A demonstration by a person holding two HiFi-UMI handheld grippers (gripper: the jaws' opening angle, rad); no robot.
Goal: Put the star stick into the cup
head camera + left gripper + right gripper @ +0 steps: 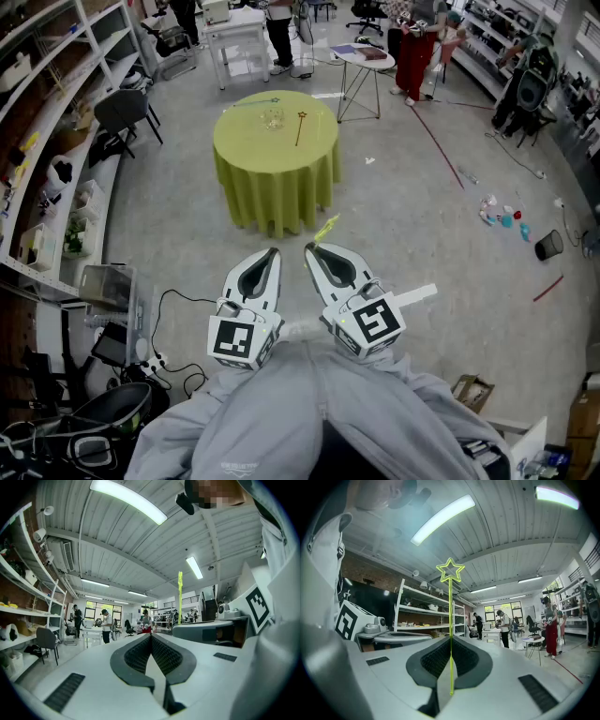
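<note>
Background: round table under yellow-green cloth (277, 178) standing well ahead, bearing clear cup (273, 119).
Right gripper (312, 249): pinching thin yellow-green star stick (450, 620), star jutting beyond its jaws.
Left gripper (272, 251): jaws pressing together, empty.

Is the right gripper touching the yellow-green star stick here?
Touching. In its own view, the right gripper has its jaws shut on the thin shaft of the star stick, star end beyond them.
</note>
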